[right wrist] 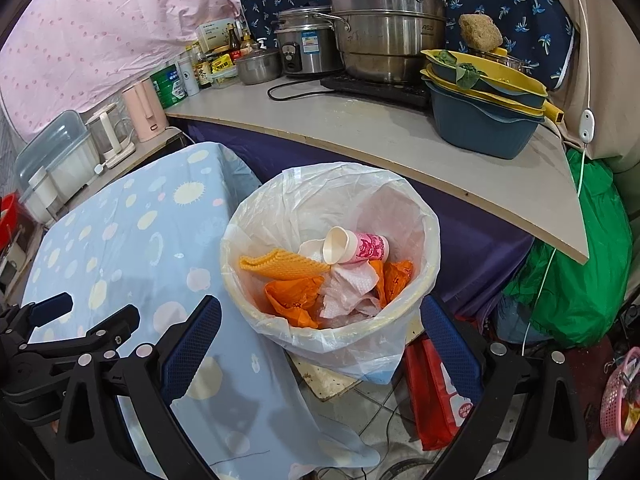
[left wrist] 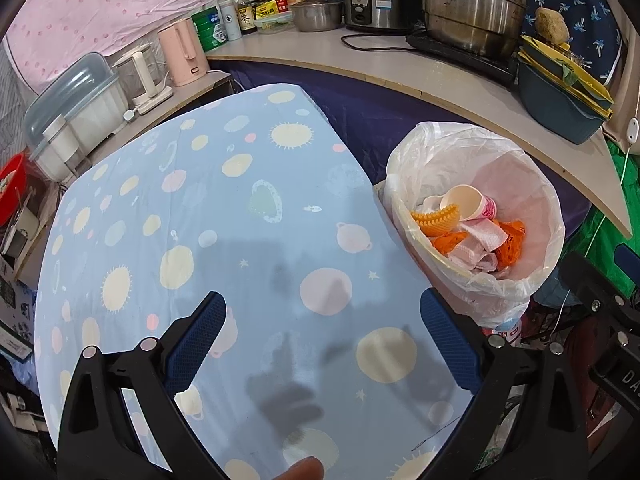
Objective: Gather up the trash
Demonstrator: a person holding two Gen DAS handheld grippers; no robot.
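A trash bin lined with a clear plastic bag stands right of the table; it also shows in the left wrist view. Inside lie a paper cup, an orange ridged pad, orange wrappers and a crumpled tissue. My left gripper is open and empty above the blue patterned tablecloth. My right gripper is open and empty, just above the bin's near rim. The left gripper shows in the right wrist view at lower left.
A counter behind the bin carries steel pots, a rice cooker, stacked basins, bottles and kettles. A green bag, a red bag and a pink basket sit on the floor at right.
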